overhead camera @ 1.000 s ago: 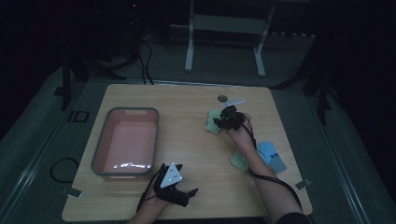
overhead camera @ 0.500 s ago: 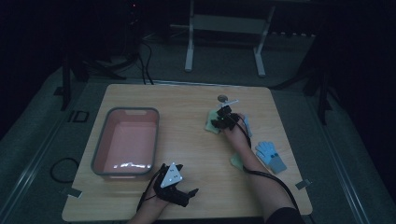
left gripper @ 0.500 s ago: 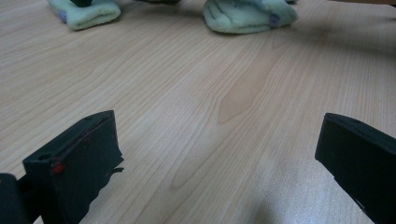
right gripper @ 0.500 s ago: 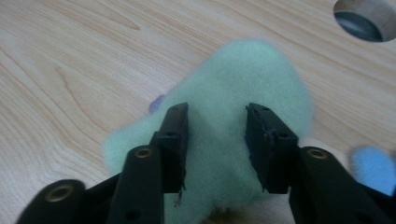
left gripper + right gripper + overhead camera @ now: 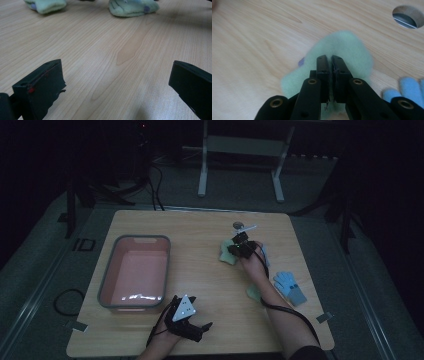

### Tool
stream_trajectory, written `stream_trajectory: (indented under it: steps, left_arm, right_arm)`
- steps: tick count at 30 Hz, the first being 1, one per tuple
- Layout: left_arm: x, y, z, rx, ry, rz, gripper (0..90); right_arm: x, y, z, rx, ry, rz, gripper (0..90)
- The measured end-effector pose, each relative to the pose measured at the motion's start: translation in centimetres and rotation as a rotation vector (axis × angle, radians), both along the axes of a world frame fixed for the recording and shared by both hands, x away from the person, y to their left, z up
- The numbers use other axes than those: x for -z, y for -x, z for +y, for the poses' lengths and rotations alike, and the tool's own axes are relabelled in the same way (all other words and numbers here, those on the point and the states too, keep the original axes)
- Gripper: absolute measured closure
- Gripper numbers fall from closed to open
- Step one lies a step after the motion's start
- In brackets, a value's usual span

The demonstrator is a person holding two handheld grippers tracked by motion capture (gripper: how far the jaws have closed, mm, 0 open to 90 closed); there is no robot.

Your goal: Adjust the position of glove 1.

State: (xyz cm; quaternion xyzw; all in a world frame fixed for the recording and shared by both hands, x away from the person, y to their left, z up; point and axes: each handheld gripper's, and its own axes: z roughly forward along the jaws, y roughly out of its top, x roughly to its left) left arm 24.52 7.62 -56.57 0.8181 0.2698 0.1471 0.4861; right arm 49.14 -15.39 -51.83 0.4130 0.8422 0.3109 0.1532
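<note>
High view gives you a light wooden table in a dark room, a metal stand behind it. From left: the pink tub, then your left gripper low at the near edge, its jaws wide apart over bare wood. Your right gripper has just closed, pinching the green mitten near the table's hole; a blue glove lies rightmost.

I see the wooden table from above and far, while both gripper views skim it closely, each sharing the green glove with the high view.
</note>
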Motion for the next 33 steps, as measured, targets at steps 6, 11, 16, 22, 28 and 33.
stream_trajectory:
  steps: [6,11,16,22,28,33]
  left_arm:
    - [0.0,0.0,0.0,-0.003,-0.006,0.003,0.1]
    - [0.0,-0.1,0.0,-0.006,-0.007,0.000,0.1]
    - [0.0,0.0,-0.1,-0.006,-0.010,0.002,0.1]
    - [0.0,-0.1,-0.1,-0.006,-0.009,0.003,0.1]
    - [0.0,-0.1,-0.2,-0.002,-0.020,-0.001,0.1]
    - [0.0,-0.2,-0.2,-0.002,-0.014,0.002,0.1]
  right_arm:
    - [-2.6,2.2,-0.3,-0.028,-0.057,-0.041,85.4]
    - [-4.5,4.8,0.0,-0.083,-0.058,-0.098,85.5]
    - [-6.0,7.4,0.1,-0.143,-0.079,-0.130,85.6]
    - [-6.6,11.2,0.1,-0.211,-0.102,-0.151,85.7]
    - [-5.9,14.4,-0.2,-0.265,-0.076,-0.187,85.7]
    - [-3.9,15.8,-0.3,-0.291,-0.076,-0.161,85.7]
